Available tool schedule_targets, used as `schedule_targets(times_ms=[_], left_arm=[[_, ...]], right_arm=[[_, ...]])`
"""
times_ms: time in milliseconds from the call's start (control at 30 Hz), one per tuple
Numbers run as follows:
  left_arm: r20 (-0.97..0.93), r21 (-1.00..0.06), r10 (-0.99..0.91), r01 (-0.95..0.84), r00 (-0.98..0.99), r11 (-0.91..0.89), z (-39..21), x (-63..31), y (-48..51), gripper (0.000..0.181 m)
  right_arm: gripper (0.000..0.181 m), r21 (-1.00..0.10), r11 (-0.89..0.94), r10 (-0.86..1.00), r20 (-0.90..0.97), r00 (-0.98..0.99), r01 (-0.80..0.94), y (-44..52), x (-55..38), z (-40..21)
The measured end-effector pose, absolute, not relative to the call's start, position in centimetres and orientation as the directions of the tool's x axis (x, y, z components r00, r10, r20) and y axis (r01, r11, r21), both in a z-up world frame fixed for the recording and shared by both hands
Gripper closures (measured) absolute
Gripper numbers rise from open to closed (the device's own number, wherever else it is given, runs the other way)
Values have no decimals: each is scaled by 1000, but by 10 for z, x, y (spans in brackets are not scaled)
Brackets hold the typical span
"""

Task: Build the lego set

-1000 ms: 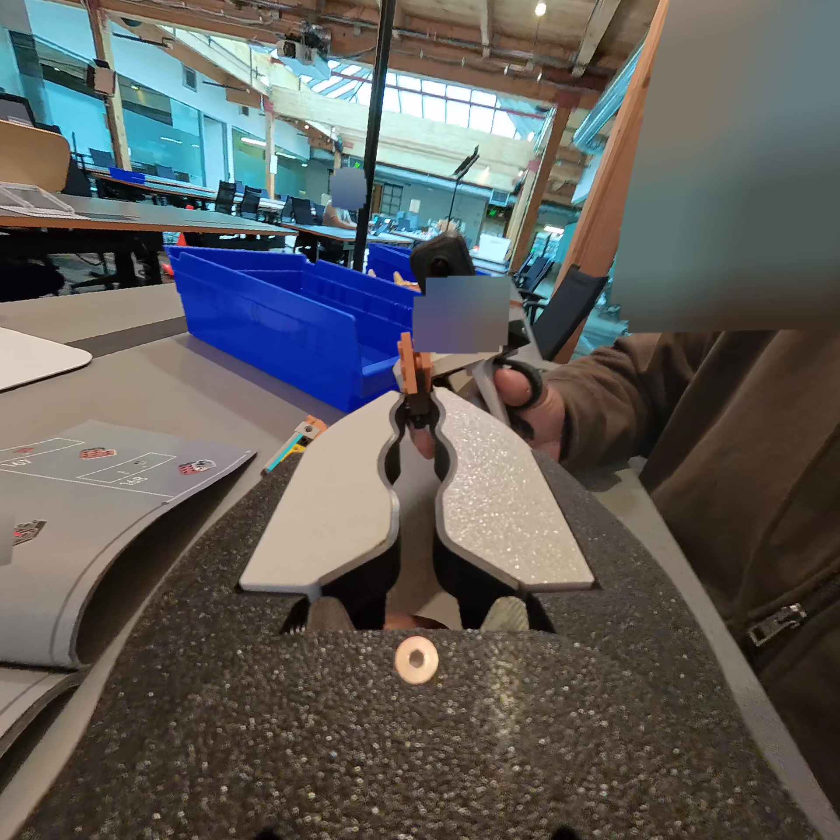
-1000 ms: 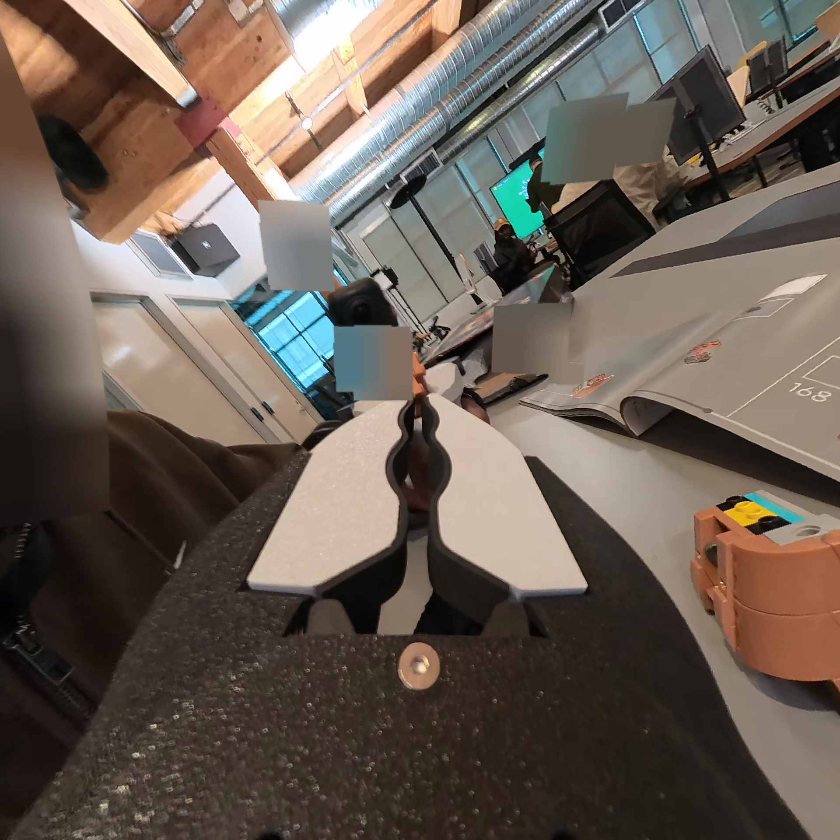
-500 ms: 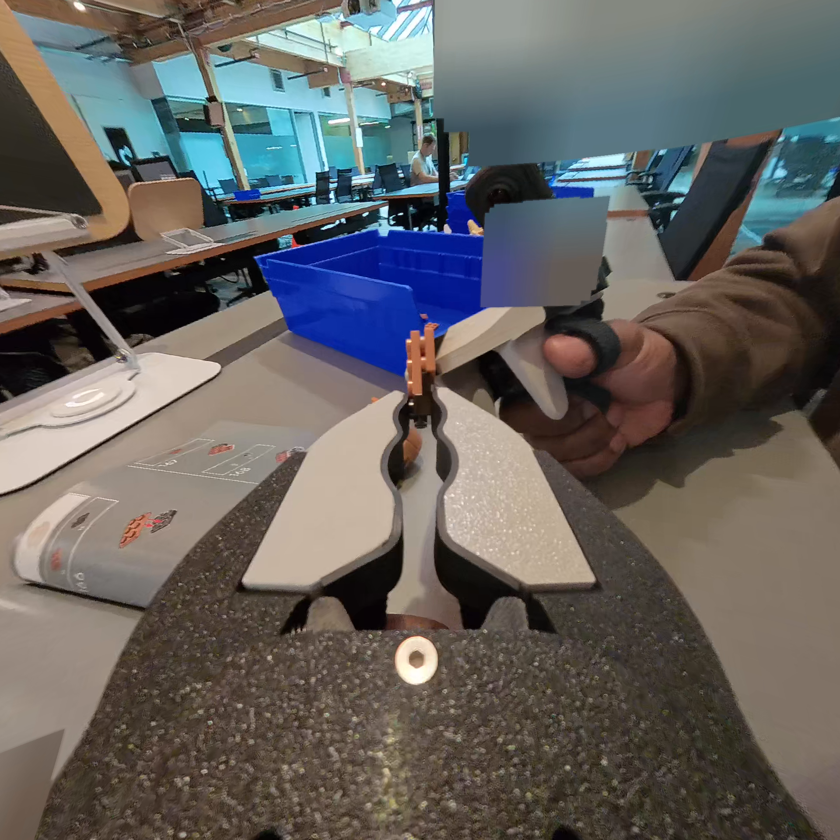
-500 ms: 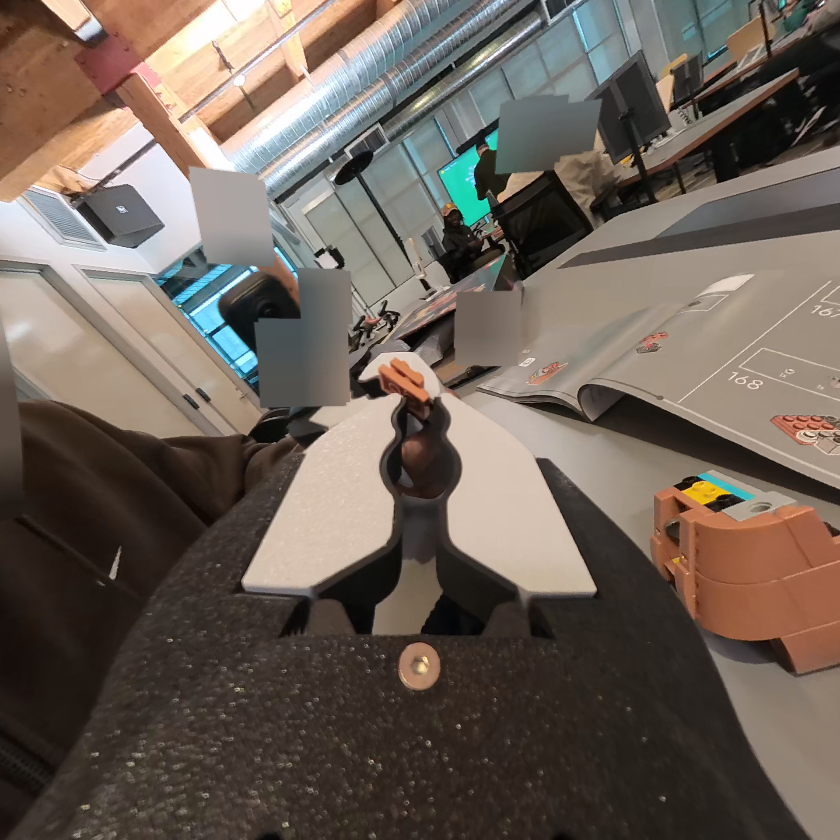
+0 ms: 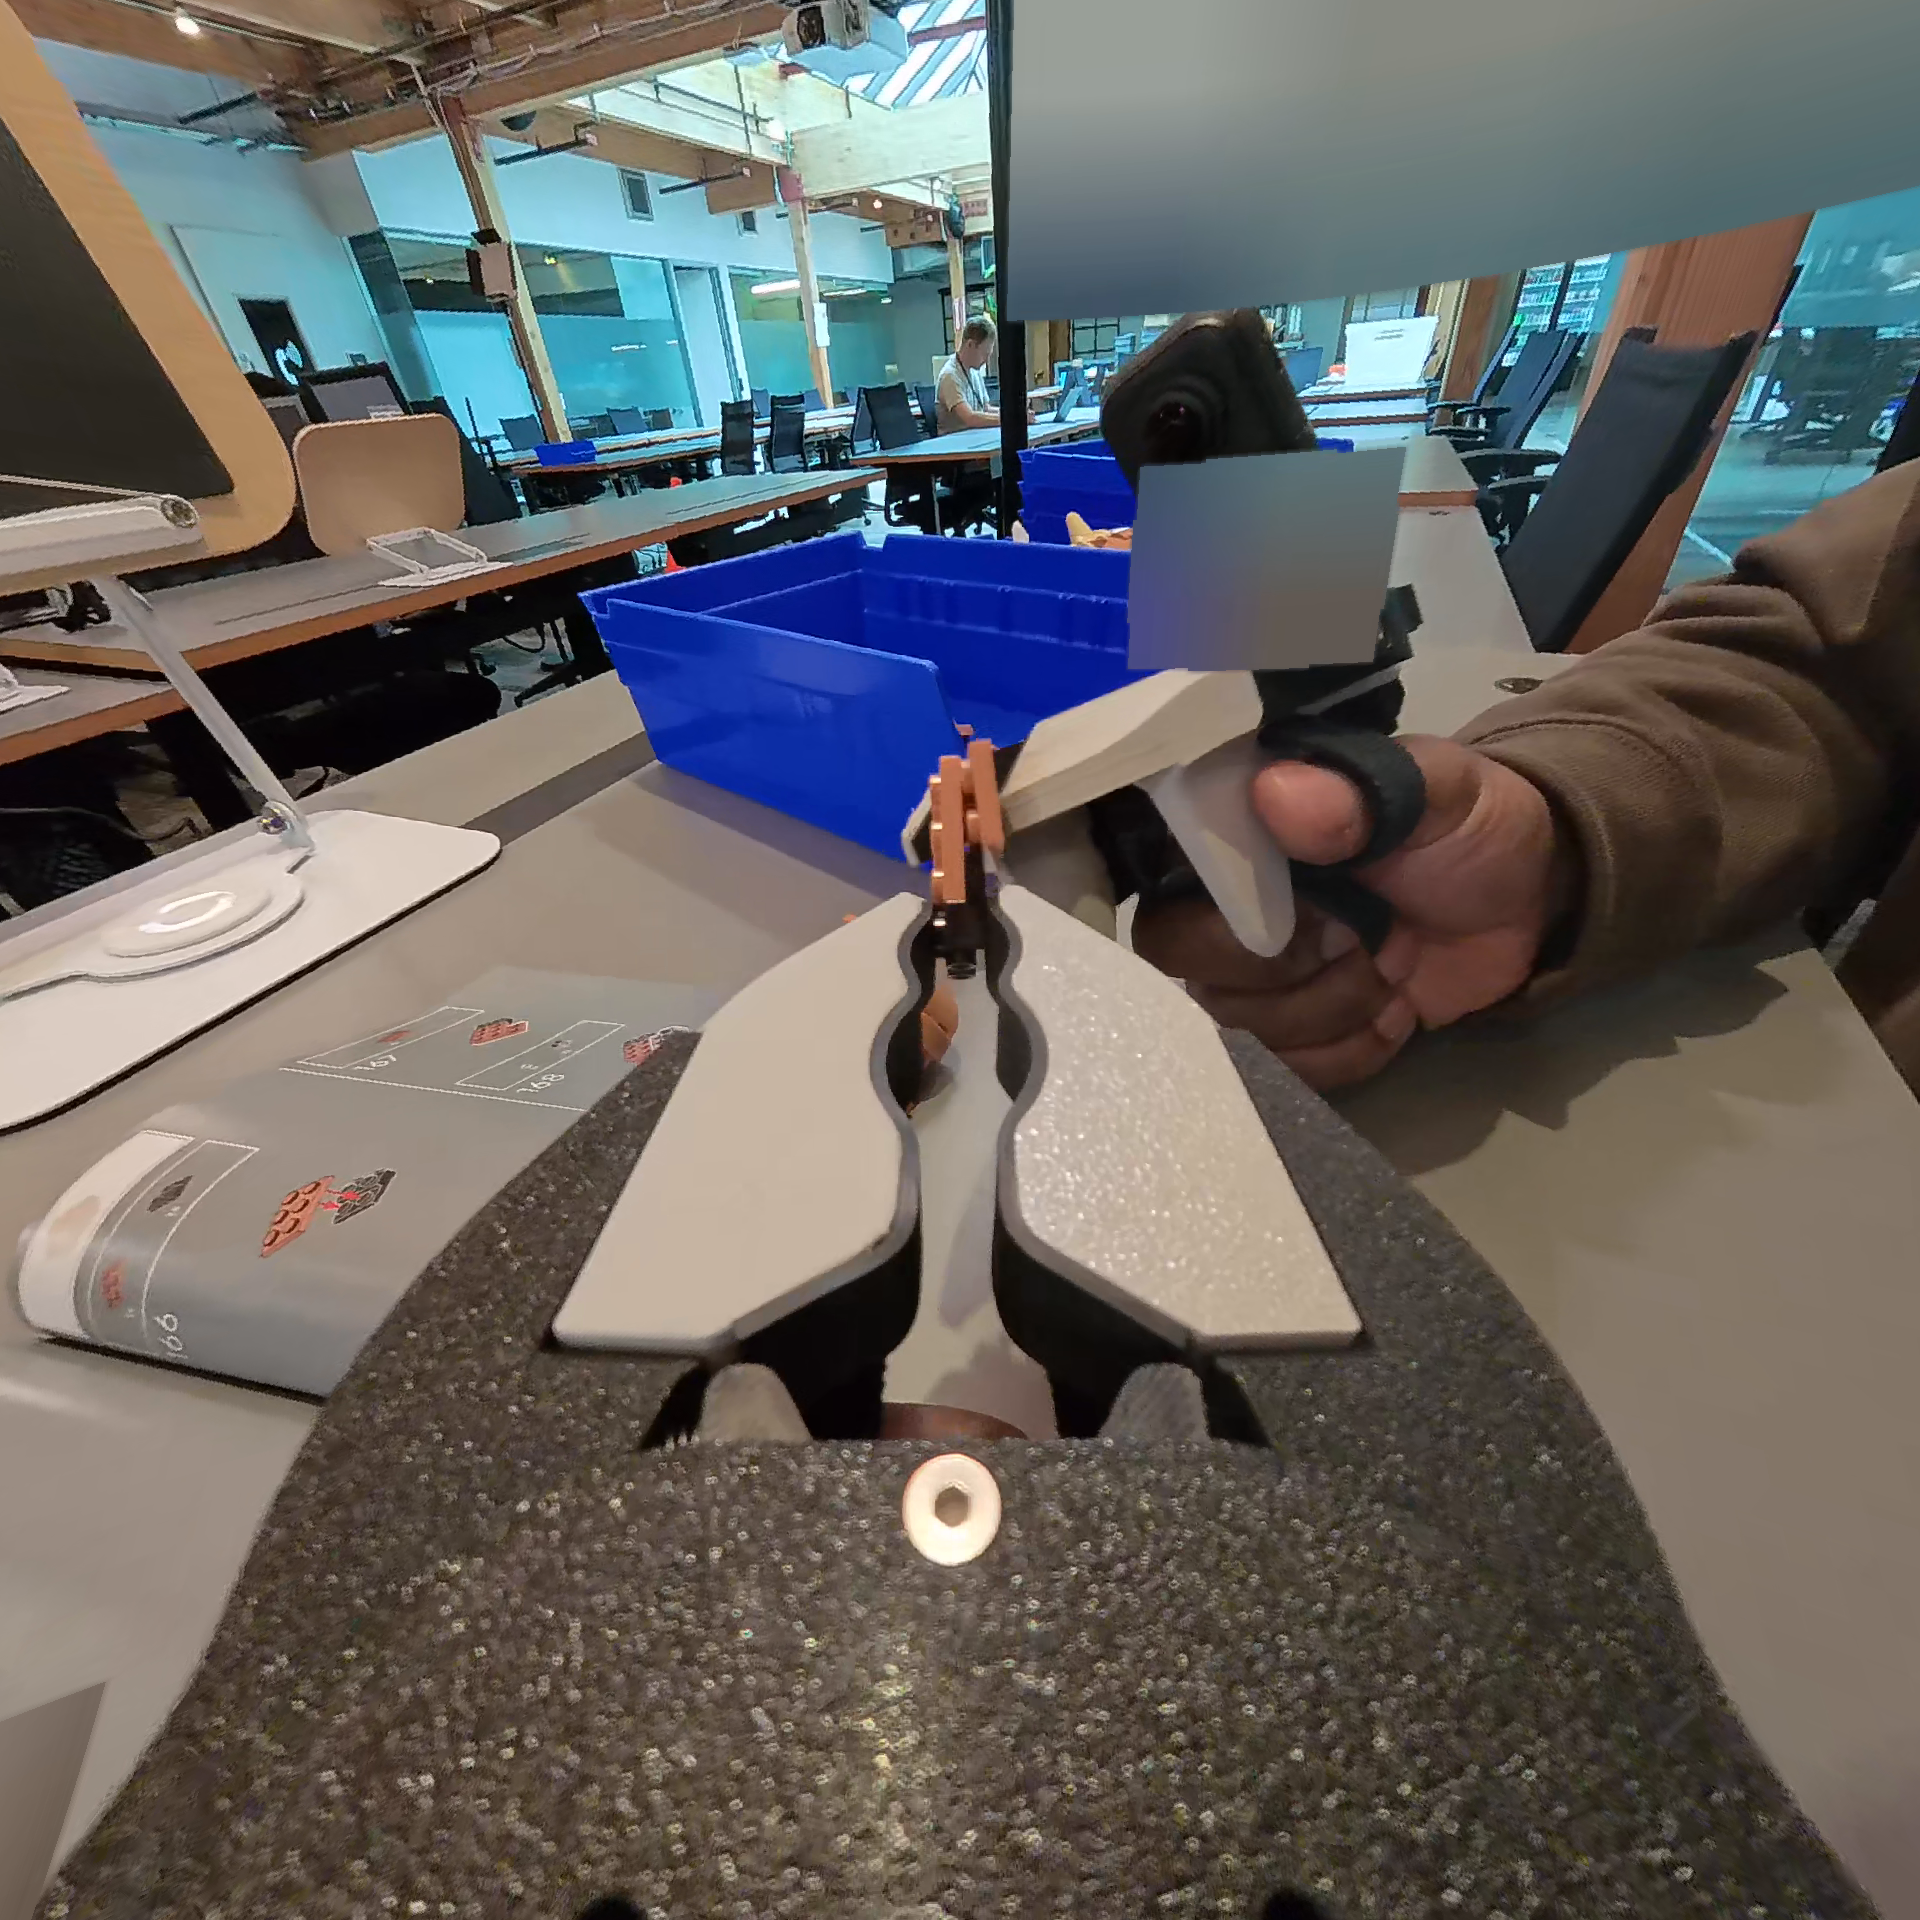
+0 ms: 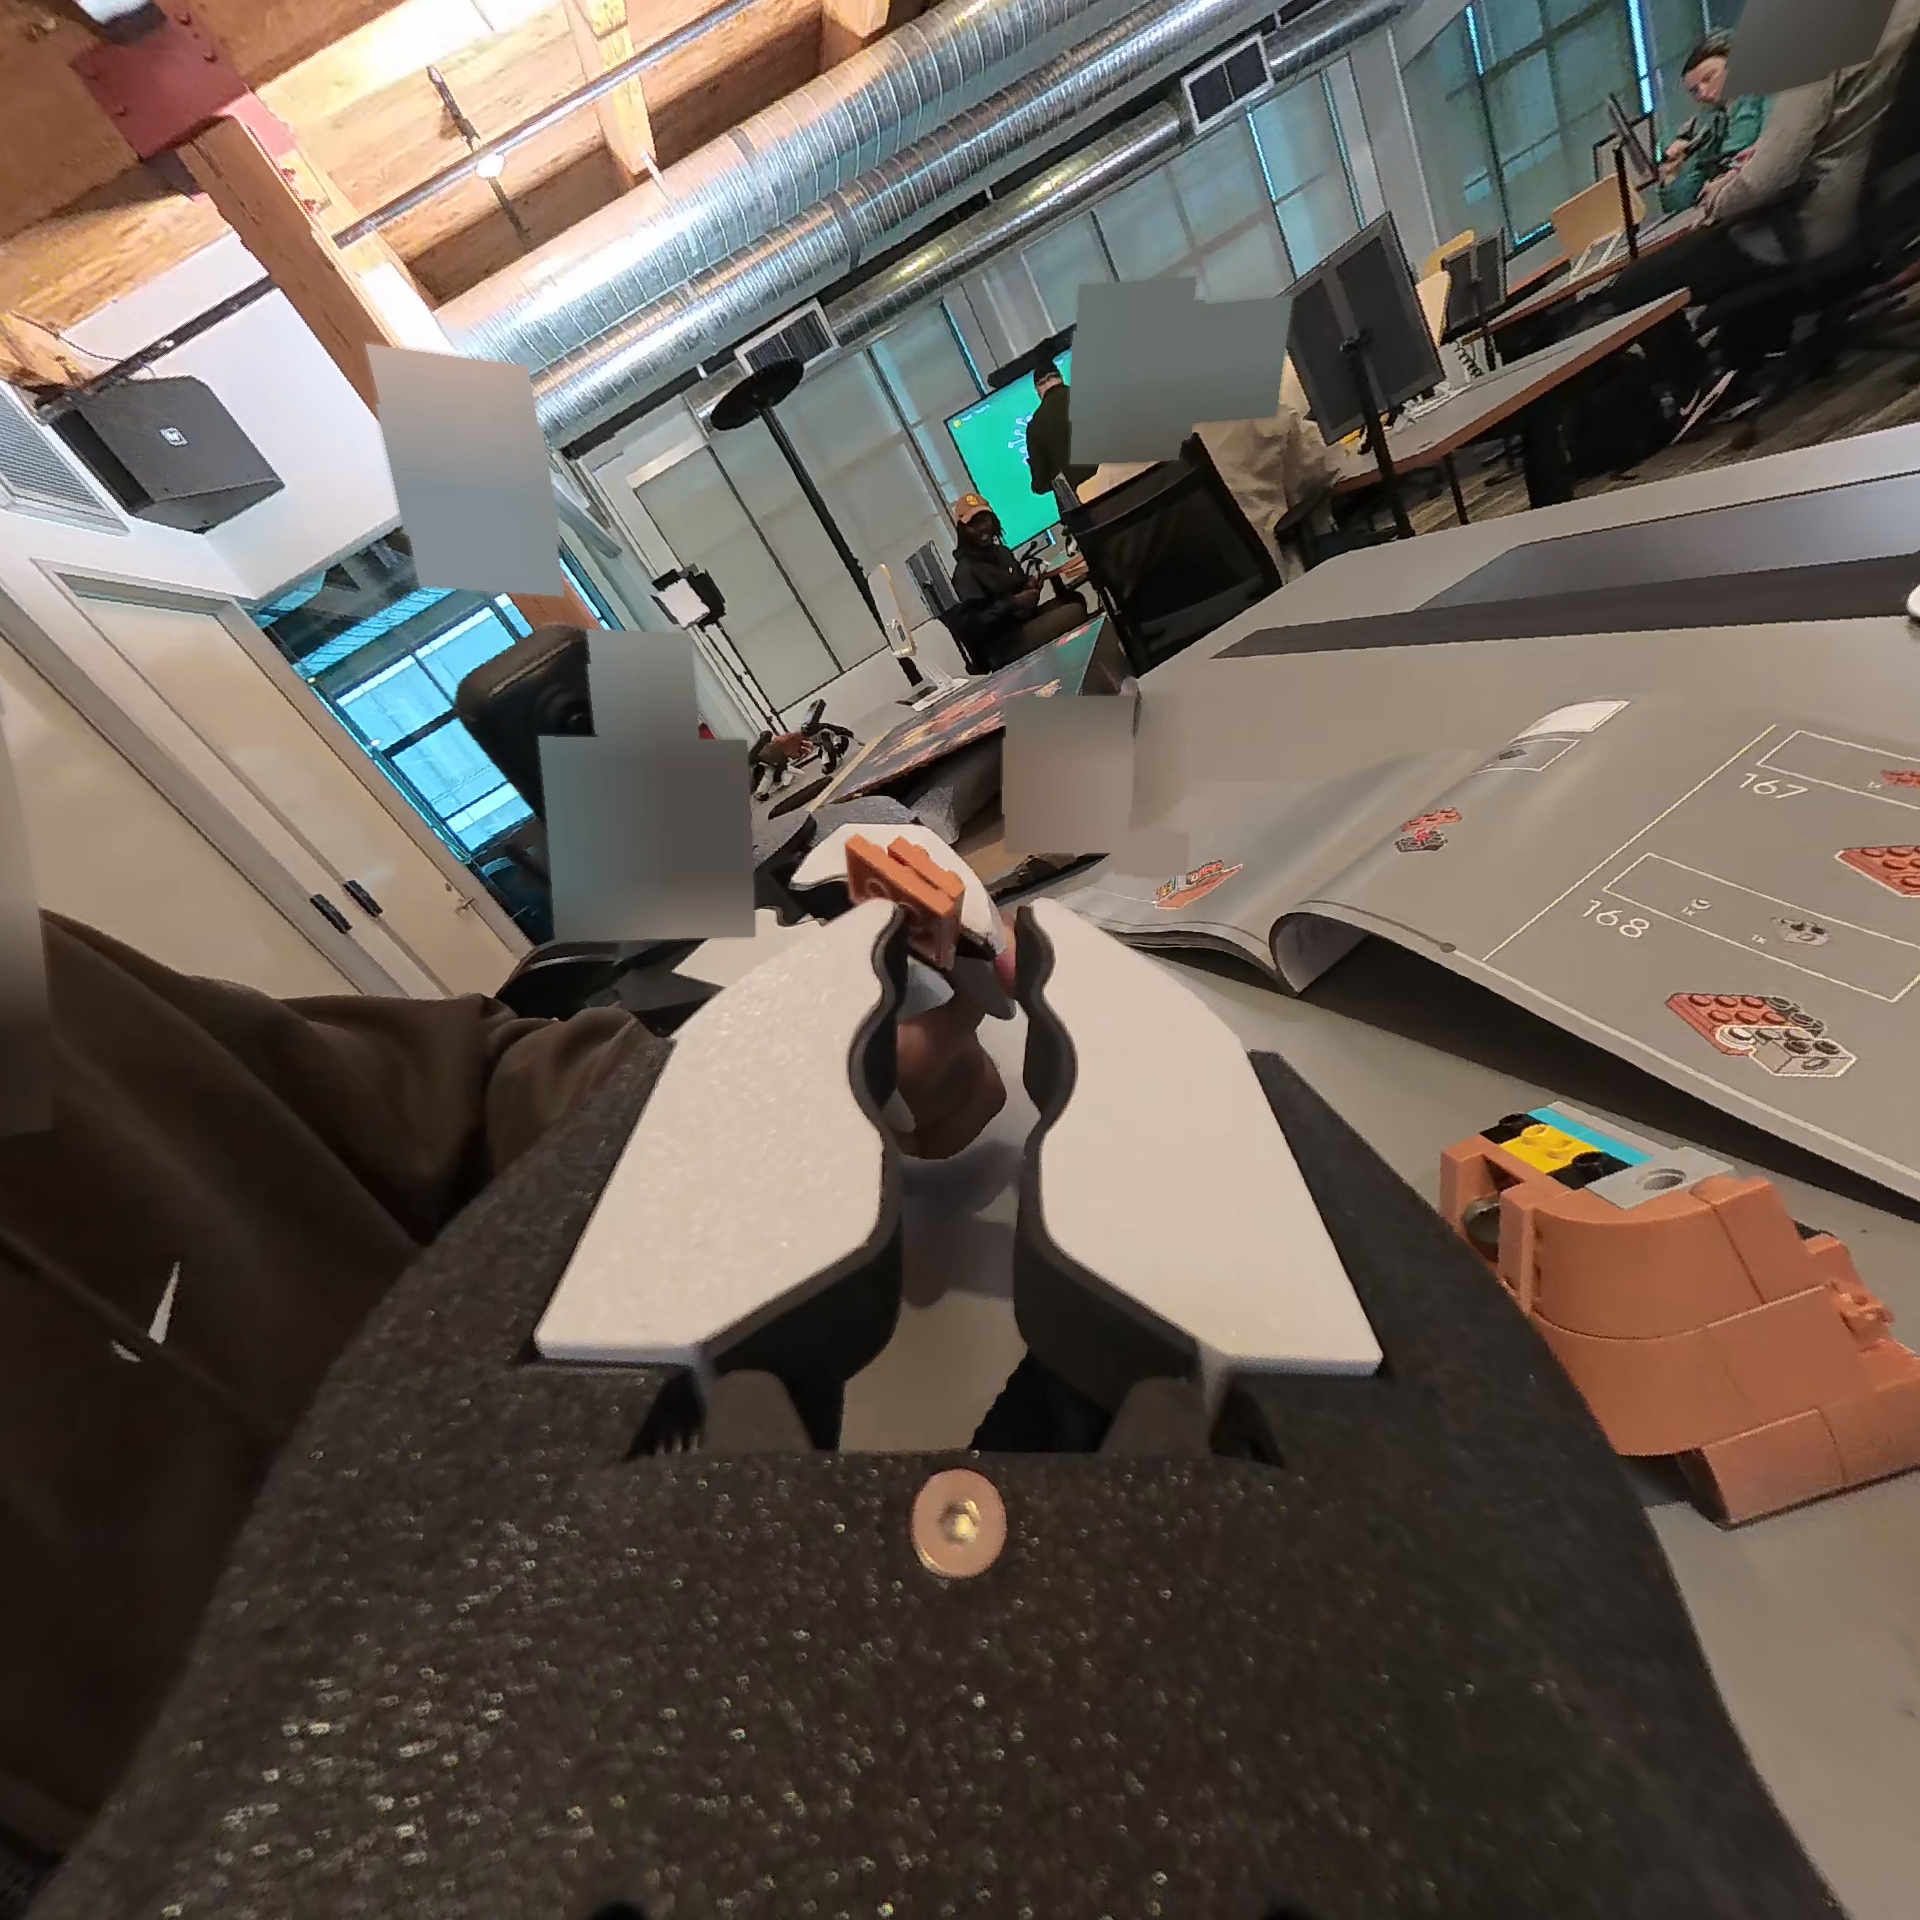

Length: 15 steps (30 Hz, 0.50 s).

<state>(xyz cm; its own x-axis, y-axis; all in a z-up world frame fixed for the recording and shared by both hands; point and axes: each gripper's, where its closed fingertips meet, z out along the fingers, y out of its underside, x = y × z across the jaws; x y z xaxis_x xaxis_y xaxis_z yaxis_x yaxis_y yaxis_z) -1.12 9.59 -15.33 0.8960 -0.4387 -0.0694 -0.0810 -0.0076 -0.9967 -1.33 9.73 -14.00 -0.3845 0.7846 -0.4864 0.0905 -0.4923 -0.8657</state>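
The left tool [image 5: 961, 930] is clamped on the lower black end of a small brown sub-assembly [image 5: 961, 821], which stands upright above the fingertips, clear of the tabletop [image 5: 1558, 1299]. The right tool [image 6: 956, 920] comes in from 2 o'clock in the left wrist view. Its jaws stand apart, one on each side of the brown plates, and do not appear to press on them.

**Handling properties (judged)**
- The sub-assembly is rigid plastic, very light and smooth-sided. It is likely to pivot or slip if gripped on one corner.
- The plates are thin. The stud joints probably separate under a sideways load, so force is best applied straight along the studs.

**Grip points (judged)**
- Take hold across the flat long edges of the plates, not across the studded faces.
- Keep the left grip low on the black element, leaving the plates free for the right tool.

**Surroundings**
- The larger brown model [image 6: 1683, 1320] rests on the tabletop at 4 o'clock in the right wrist view.
- The open instruction booklet [image 6: 1558, 883] lies at 2 o'clock.
- A blue bin [image 5: 790, 707] stands at 12 o'clock in the left wrist view.
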Motion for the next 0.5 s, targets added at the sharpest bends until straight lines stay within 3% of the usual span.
schedule_targets(times_ms=[233, 500], left_arm=[[-43, -998, -450, -57, 892, -18, -154, -9, 96, 173], [185, -983, -501, 164, 846, -85, -152, -8, 96, 172]], right_arm=[[159, -870, -486, 790, -478, -383, 84, 97, -13, -140], [161, -854, -513, 779, -506, -370, 88, 97, -14, -142]])
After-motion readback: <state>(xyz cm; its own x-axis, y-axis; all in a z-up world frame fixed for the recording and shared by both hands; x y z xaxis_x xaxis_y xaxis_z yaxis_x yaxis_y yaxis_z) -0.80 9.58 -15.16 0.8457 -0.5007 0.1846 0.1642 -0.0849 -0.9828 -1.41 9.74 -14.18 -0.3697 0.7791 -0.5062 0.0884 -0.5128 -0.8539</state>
